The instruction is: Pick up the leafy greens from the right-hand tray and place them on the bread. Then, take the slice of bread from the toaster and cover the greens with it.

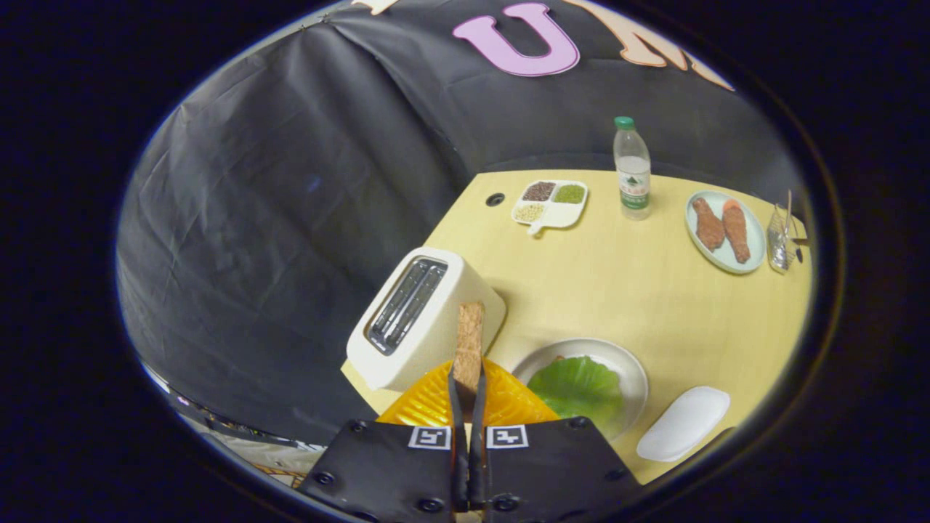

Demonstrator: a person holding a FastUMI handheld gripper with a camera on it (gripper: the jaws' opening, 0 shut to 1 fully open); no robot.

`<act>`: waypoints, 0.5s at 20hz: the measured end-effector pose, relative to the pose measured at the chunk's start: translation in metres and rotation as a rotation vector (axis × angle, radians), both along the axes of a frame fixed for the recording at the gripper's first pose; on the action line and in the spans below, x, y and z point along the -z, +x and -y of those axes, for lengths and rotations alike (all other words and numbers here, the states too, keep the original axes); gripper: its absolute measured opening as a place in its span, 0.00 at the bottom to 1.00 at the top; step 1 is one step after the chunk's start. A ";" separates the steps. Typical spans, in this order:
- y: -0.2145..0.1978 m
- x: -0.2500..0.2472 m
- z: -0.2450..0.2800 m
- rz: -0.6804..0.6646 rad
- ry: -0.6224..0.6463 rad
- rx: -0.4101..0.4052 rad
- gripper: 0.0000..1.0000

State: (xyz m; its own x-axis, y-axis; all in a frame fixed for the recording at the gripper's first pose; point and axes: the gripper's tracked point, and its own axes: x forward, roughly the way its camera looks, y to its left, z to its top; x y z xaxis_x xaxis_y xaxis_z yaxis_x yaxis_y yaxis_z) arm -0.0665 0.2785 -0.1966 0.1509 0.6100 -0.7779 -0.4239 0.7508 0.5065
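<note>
My gripper is shut on a brown slice of bread, held edge-on and upright above the table between the two fingers. The cream toaster stands just beyond and left of the fingers, both its slots dark. Right of the fingers a round plate holds the leafy greens, which cover what lies under them; a sliver of something brown peeks out at the leaf's far edge. A white empty tray lies to the right of that plate.
Under the fingers sits an orange ribbed object. Farther back are a divided dish of grains, a green-capped water bottle, a pale plate with two browned pieces and a wire rack. A round hole marks the table's far corner.
</note>
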 end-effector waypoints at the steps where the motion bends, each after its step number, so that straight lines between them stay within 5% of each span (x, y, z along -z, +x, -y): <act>1: -0.002 0.004 0.004 -0.007 -0.002 0.008 0.04; 10: -0.013 0.036 0.031 -0.082 -0.002 0.073 0.05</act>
